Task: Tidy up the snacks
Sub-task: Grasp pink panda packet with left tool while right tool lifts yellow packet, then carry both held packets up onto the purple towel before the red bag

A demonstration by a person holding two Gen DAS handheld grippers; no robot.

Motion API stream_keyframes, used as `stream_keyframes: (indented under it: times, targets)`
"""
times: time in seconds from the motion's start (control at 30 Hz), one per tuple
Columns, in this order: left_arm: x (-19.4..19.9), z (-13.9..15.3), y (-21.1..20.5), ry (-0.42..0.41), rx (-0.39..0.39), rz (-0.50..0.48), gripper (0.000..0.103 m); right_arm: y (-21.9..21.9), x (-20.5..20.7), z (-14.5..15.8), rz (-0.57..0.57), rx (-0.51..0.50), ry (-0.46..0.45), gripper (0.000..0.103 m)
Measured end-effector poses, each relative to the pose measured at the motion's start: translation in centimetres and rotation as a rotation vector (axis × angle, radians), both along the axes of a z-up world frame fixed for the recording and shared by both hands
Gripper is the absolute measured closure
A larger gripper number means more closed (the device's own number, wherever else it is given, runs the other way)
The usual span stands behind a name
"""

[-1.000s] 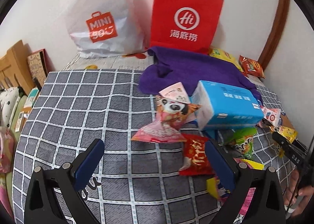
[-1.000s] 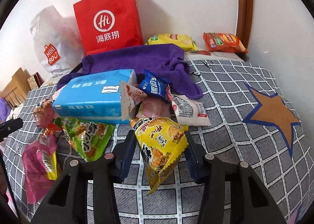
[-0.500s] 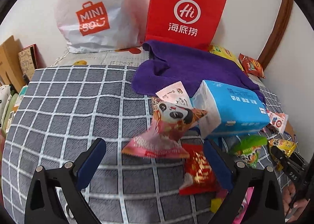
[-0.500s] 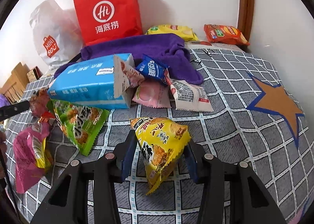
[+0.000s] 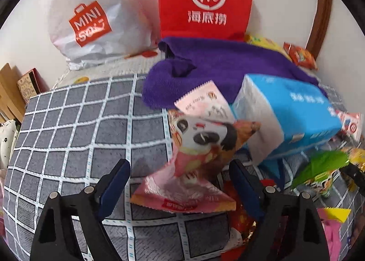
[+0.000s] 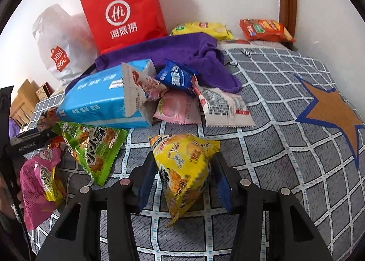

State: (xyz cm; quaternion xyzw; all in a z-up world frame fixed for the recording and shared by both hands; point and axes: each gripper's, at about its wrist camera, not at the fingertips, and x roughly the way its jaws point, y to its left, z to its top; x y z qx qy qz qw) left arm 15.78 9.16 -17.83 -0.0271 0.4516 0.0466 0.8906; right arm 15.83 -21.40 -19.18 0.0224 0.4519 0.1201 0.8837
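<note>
Snacks lie scattered over a grey checked bedspread [image 6: 273, 146], with a red paper bag [image 5: 205, 0] and a white plastic bag [image 5: 91, 21] standing against the wall behind them.

The left gripper [image 5: 179, 183] points down at a pink panda packet [image 5: 194, 158], its jaws closing with the packet between them; the blue pads stand clear of the wrapper on both sides and do not press it. The packet leans against a blue tissue pack [image 5: 292, 112], with a pale pink sachet [image 5: 205, 103] tucked behind it and a purple towel [image 5: 216, 67] bunched further back. A red packet [image 5: 239, 215] lies partly under the right finger, and a green packet [image 5: 319, 169] sits beside the tissue pack.

The right gripper [image 6: 182, 178] clasps a yellow packet [image 6: 182, 165] that stands upright between its pads, its lower tip hanging toward the bedspread; the jaws are easing apart, though both pads appear to touch the wrapper. Near it lie the green packet [image 6: 93, 146], a magenta packet [image 6: 36, 181] at the left edge, a dark blue packet [image 6: 175, 76], a pink packet [image 6: 175, 110] and a white packet [image 6: 223, 108], all crowded around the tissue pack [image 6: 98, 98]. A yellow crisp bag [image 6: 200, 29] and an orange crisp bag [image 6: 264, 30] rest by the wall, well apart from the pile.
</note>
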Motion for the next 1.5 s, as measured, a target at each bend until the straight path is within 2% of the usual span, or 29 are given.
stream_keyframes:
  times: [0.13, 0.17, 0.3, 0.37, 0.5, 0.67, 0.73, 0.8, 1.0, 1.23, 1.37, 1.5]
  targets:
    - [0.0, -0.2, 0.7, 0.001, -0.067, 0.017, 0.021, 0.7, -0.1, -0.1, 0.035, -0.024, -0.01, 0.053]
    - [0.0, -0.2, 1.0, 0.003, -0.079, 0.026, 0.025, 0.8, -0.1, -0.1, 0.037, -0.027, -0.01, 0.053]
    - [-0.6, 0.3, 1.6, -0.045, -0.123, 0.041, 0.031, 0.5, -0.2, -0.1, 0.031, -0.016, -0.013, 0.056]
    - [-0.8, 0.5, 1.6, -0.065, -0.127, 0.042, 0.039, 0.5, -0.2, 0.0, 0.027, -0.024, -0.017, 0.06]
    - [-1.0, 0.9, 0.9, -0.085, -0.121, 0.0, 0.047, 1.3, -0.5, 0.0, 0.059, -0.057, -0.027, 0.061]
    - [-1.1, 1.2, 0.7, -0.097, -0.119, -0.015, 0.048, 0.6, -0.7, 0.3, 0.029, -0.035, -0.041, 0.061]
    - [-1.2, 1.4, 1.0, -0.105, -0.129, -0.003, 0.048, 0.8, -1.4, 0.8, 0.022, -0.07, -0.065, 0.061]
    - [-1.4, 1.6, 1.3, -0.108, -0.142, 0.004, 0.055, 1.3, -2.6, 1.5, 0.04, -0.102, -0.092, 0.062]
    - [-2.6, 2.2, 1.3, -0.103, -0.18, 0.004, 0.058, 2.8, -5.7, 4.2, 0.094, -0.145, -0.163, 0.062]
    - [-5.5, 4.2, 1.5, -0.137, -0.204, -0.007, 0.059, 3.5, -7.0, 7.0, 0.098, -0.091, -0.206, 0.062]
    - [-7.0, 5.9, 1.1, -0.153, -0.233, -0.042, 0.059, 4.1, -7.2, 8.2, 0.104, -0.066, -0.217, 0.062]
    - [-7.8, 7.6, 0.3, -0.173, -0.231, -0.071, 0.059, 4.3, -7.2, 9.4, 0.09, -0.052, -0.227, 0.062]
